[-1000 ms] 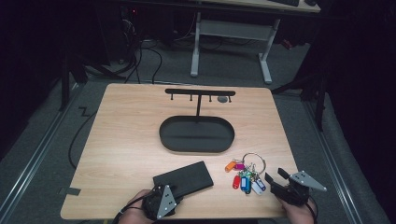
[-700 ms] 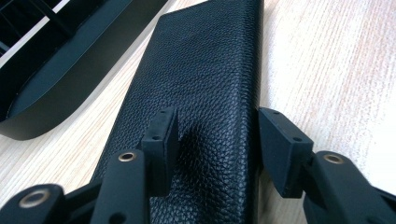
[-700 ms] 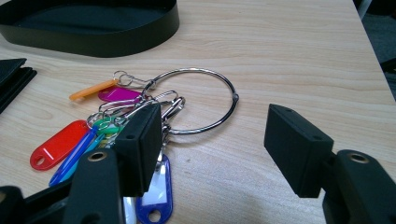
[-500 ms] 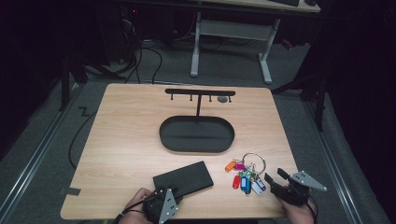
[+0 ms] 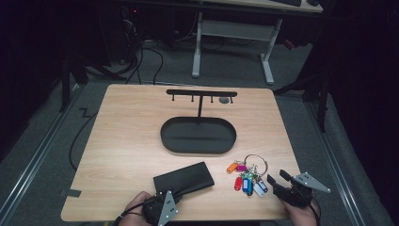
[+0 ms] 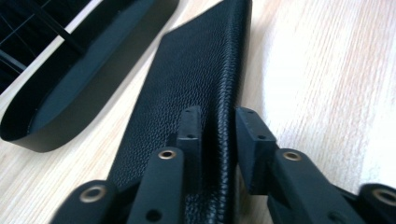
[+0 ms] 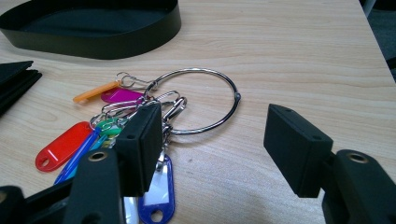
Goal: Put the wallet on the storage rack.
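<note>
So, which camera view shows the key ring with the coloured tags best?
The right gripper view: the key ring and its tags lie close, before the open right claw. The high view shows it small near the table's front edge. The left gripper view looks at the black wallet.

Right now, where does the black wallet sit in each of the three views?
High view: the black wallet lies at the near table edge, left of centre.
Left gripper view: it runs up the middle, its edge between the jaws.
Right gripper view: its corner is at the left edge.
Shared landmark: the black oval tray.
</note>
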The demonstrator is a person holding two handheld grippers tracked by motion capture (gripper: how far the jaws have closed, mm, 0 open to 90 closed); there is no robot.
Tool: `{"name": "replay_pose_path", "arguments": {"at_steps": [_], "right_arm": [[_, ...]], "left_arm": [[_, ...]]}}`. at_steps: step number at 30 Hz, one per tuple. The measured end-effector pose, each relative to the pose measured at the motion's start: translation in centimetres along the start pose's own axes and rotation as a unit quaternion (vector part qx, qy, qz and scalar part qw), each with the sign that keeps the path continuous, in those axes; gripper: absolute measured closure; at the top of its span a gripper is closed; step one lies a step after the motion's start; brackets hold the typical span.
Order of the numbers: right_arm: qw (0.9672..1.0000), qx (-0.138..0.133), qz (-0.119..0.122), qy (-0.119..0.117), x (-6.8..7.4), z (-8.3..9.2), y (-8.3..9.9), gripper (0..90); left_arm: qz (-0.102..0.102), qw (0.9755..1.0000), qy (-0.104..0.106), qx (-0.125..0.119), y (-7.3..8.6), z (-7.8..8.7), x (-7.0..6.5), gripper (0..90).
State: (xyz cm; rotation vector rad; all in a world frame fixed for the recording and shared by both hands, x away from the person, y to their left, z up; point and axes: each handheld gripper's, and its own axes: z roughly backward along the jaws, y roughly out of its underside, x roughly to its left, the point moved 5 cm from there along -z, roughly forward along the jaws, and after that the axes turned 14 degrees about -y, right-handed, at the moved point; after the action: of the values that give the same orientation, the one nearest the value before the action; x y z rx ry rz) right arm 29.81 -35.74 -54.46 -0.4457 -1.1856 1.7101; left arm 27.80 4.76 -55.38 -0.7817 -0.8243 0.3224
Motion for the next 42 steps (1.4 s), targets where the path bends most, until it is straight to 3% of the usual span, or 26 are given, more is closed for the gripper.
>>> {"name": "replay_pose_path", "arguments": {"at_steps": [9, 15, 19, 21, 25, 29, 30, 34, 35, 37, 42], "right_arm": [[1.0000, -0.002, -0.001, 0.000, 0.0, 0.1, 0.0, 37.7], [1.0000, -0.002, -0.002, -0.001, 0.0, 0.1, 0.0, 37.7], [1.0000, -0.002, -0.002, -0.001, -0.1, 0.1, 0.0, 37.7], [1.0000, -0.002, -0.002, -0.002, 0.0, 0.1, 0.0, 37.7], [1.0000, -0.002, -0.001, -0.002, 0.0, 0.1, 0.0, 37.7], [1.0000, -0.002, -0.002, -0.002, 0.0, 0.1, 0.0, 37.8], [1.0000, -0.002, -0.002, -0.002, 0.0, 0.1, 0.0, 37.8], [1.0000, -0.001, -0.002, -0.002, -0.1, 0.1, 0.0, 37.7], [1.0000, 0.000, -0.002, -0.002, -0.1, 0.0, 0.0, 37.8], [1.0000, 0.001, -0.002, -0.002, -0.1, 0.0, 0.1, 37.7], [1.0000, 0.003, -0.002, -0.003, 0.0, 0.0, 0.1, 37.8]], "left_arm": [[0.048, 0.9987, -0.005, -0.016, -0.1, 1.1, 2.0, 79.3], [0.080, 0.9962, -0.014, -0.029, -0.2, 2.1, 3.6, 81.3], [0.124, 0.9915, -0.016, -0.036, 0.0, 3.3, 5.2, 81.9], [0.127, 0.9910, -0.019, -0.036, 0.1, 3.5, 5.5, 82.1], [0.158, 0.9867, -0.022, -0.033, 0.6, 4.0, 6.6, 82.4], [0.195, 0.9800, -0.025, -0.030, 1.5, 4.1, 8.1, 82.3], [0.195, 0.9800, -0.025, -0.030, 1.5, 4.1, 8.1, 82.3], [0.235, 0.9714, -0.024, -0.027, 2.4, 4.2, 9.3, 82.0], [0.235, 0.9714, -0.024, -0.027, 2.4, 4.2, 9.3, 81.8], [0.244, 0.9689, -0.034, -0.027, 3.0, 4.2, 10.0, 81.3], [0.272, 0.9612, -0.036, -0.028, 3.9, 4.2, 11.0, 79.5]]}}
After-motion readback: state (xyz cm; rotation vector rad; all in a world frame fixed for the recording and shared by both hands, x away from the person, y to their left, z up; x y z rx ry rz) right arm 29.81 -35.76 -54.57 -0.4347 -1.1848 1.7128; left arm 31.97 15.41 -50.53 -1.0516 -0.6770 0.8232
